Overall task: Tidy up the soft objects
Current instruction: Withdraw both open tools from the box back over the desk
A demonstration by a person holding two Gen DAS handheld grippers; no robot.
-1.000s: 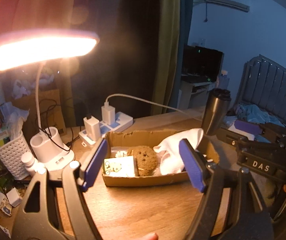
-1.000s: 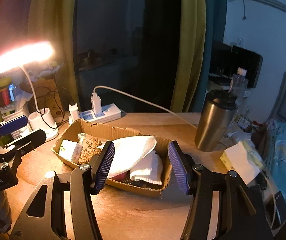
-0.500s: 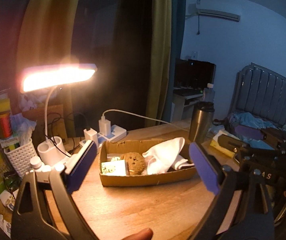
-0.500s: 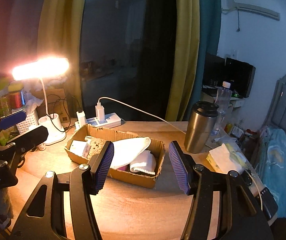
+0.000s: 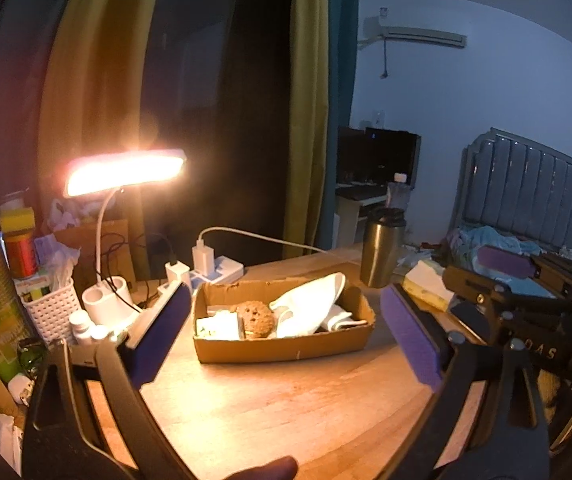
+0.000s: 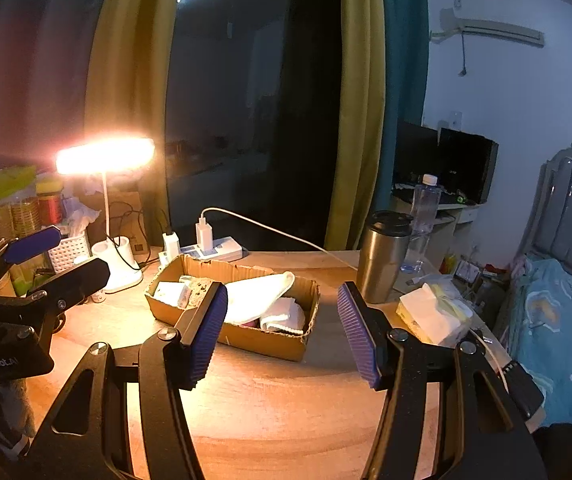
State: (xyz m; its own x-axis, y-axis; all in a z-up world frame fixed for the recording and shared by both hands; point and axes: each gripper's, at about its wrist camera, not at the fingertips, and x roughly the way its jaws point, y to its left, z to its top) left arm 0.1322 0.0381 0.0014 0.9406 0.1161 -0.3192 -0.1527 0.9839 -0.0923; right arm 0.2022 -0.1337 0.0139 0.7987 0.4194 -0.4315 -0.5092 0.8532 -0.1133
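A shallow cardboard box (image 5: 286, 350) stands on the wooden table and also shows in the right wrist view (image 6: 270, 340). It holds a white cloth (image 5: 310, 308), a folded white towel (image 6: 284, 316), a brown sponge (image 5: 255, 319) and a small white packet (image 5: 218, 326). My left gripper (image 5: 286, 336) is open and empty, well back from the box and above the table. My right gripper (image 6: 282, 334) is open and empty, also back from the box. Each gripper shows at the edge of the other's view.
A lit desk lamp (image 5: 124, 172) stands at the left with a white basket (image 5: 52, 312), bottles and clutter. A power strip (image 5: 216, 270) with a cable lies behind the box. A steel tumbler (image 6: 382, 256) and a tissue pack (image 6: 434, 314) stand right.
Both grippers have pulled back and up from the box, which now looks smaller and farther. Both stay open; the left one has opened wider. The box contents have not moved.
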